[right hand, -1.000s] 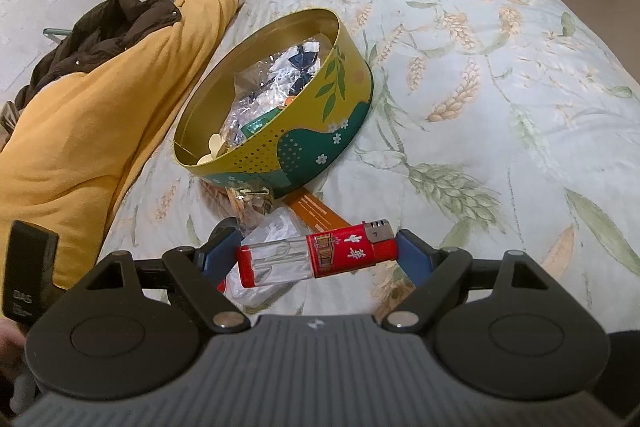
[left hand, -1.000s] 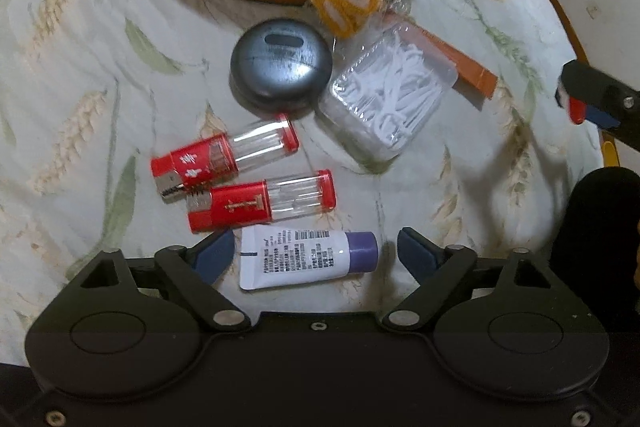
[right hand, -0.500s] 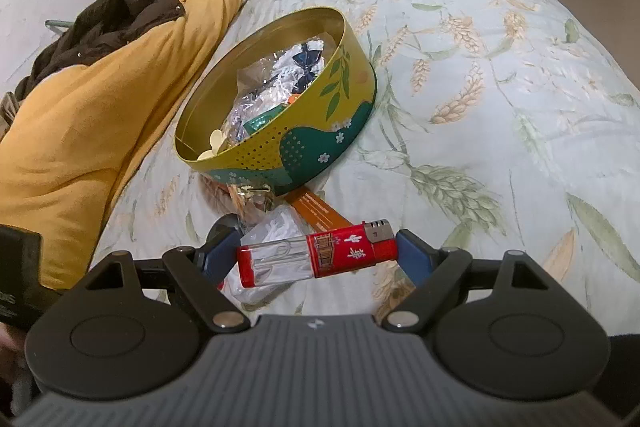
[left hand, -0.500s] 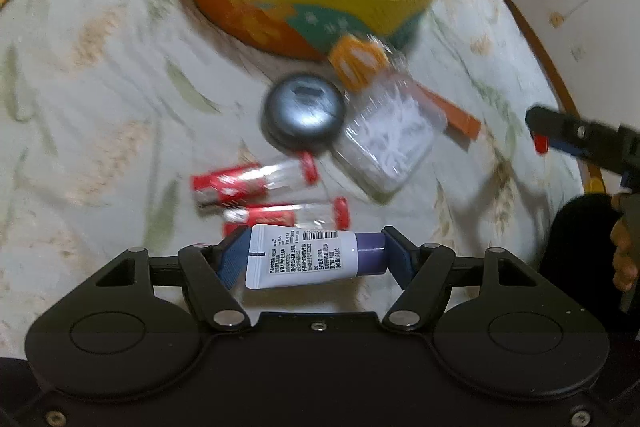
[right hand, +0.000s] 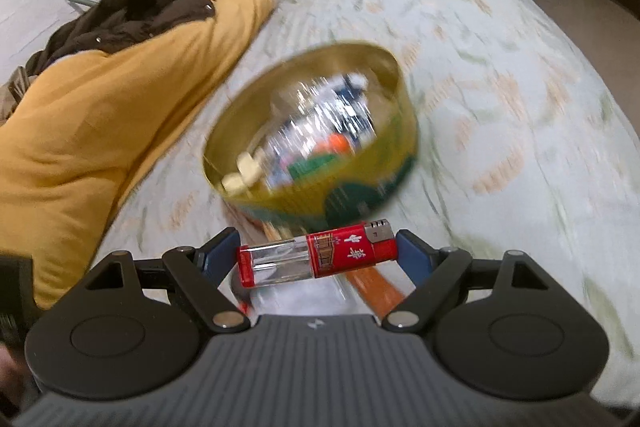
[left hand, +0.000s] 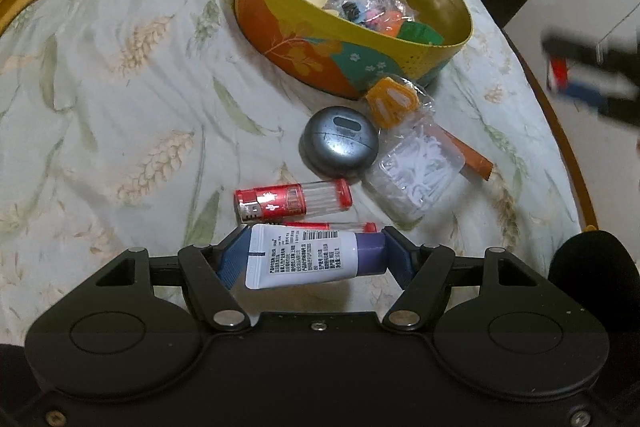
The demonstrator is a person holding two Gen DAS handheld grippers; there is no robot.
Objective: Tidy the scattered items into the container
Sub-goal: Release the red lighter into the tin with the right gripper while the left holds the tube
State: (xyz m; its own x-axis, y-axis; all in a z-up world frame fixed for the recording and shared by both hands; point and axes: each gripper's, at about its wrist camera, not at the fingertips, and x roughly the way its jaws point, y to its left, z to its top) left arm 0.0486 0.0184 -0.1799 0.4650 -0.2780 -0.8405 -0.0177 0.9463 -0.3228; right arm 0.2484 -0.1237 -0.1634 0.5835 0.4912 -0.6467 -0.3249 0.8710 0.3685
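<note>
1. Between the blue pads of the left gripper (left hand: 316, 257) lies a white tube (left hand: 304, 259) with a purple cap, gripped end to end – the flat crimped end against one pad, the cap against the other – and held clear of the bed (left hand: 120, 87).
2. The right gripper (right hand: 318, 259) is clamped the same way on a red lighter (right hand: 318, 259) with a clear body, its metal head against the pad at the right of the view, its red base against the other.
3. The round tin (left hand: 340, 39) stands on the bed beyond both grippers, already holding a crinkled clear bag and small coloured bits.
4. Just before the tin lie a grey round case (left hand: 340, 143), a clear bag of white floss picks (left hand: 416, 175), an orange tag (left hand: 392, 101) in clear wrap touching the tin's wall, and an orange strip (left hand: 472, 159) partly under the floss bag.
5. A second red lighter (left hand: 292, 199) lies nearer the left gripper; a third (left hand: 332, 225) is almost wholly hidden behind the tube – only a thin red and clear sliver shows.
6. The right wrist view is smeared, so the tin's contents there are hard to read; in the left wrist view the right gripper is only a blurred dark shape at the edge.
7. A yellow blanket (right hand: 100, 131) with a dark jacket (right hand: 132, 15) on it lies along the bed's far side.
</note>
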